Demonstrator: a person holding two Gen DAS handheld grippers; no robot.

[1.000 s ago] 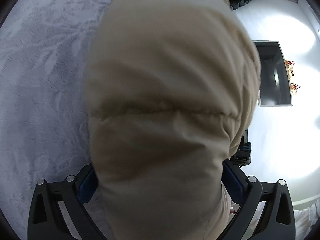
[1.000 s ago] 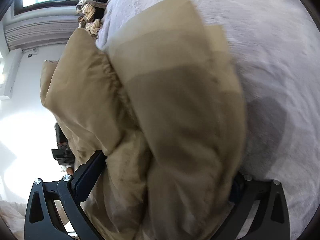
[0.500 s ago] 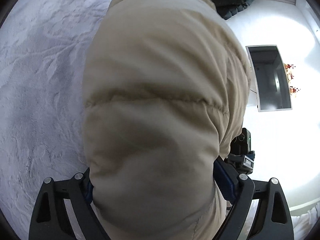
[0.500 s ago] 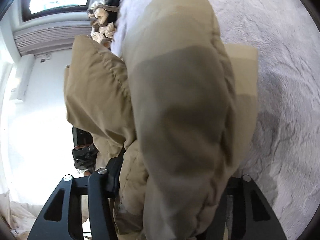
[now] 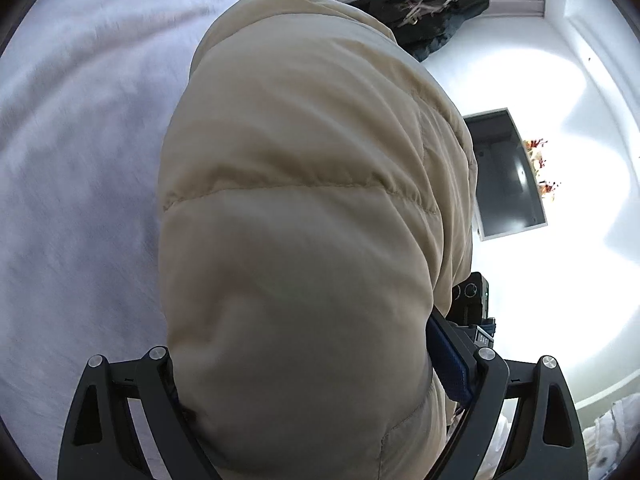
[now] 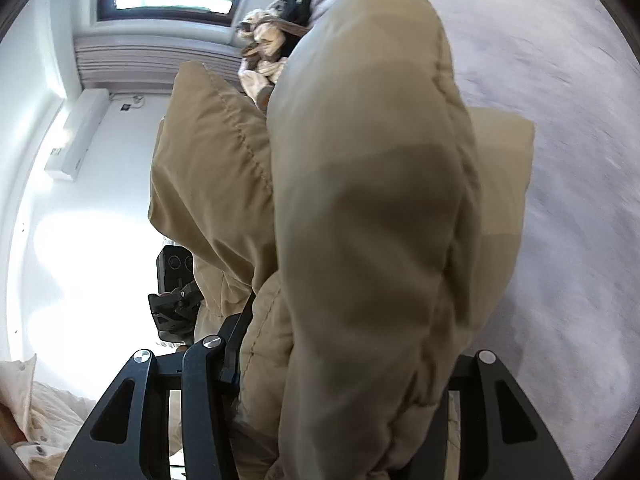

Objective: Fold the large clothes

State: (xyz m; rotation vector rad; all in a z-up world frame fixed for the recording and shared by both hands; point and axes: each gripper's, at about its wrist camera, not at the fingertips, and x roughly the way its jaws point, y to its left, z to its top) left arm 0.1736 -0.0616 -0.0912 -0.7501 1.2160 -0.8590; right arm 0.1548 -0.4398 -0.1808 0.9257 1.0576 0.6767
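A beige quilted puffer jacket (image 5: 312, 208) fills the middle of the left wrist view and bulges over my left gripper (image 5: 304, 392), which is shut on its padded fabric; the fingertips are hidden. The same jacket (image 6: 368, 216) fills the right wrist view, where my right gripper (image 6: 340, 392) is shut on a thick fold of it. The jacket hangs lifted above the pale lilac bedspread (image 5: 80, 160), which also shows in the right wrist view (image 6: 568, 160). The other gripper's body (image 6: 176, 288) shows at the jacket's left edge.
A dark garment with pale cords (image 5: 424, 16) lies at the far end of the bed, also seen in the right wrist view (image 6: 272, 40). A wall screen (image 5: 504, 172) and a bright white wall are beside the bed. Pale cloth (image 6: 40, 420) lies at lower left.
Both grippers have closed tighter on the jacket and lifted it. The jacket has swung more upright, showing more wall and the far end of the bed.
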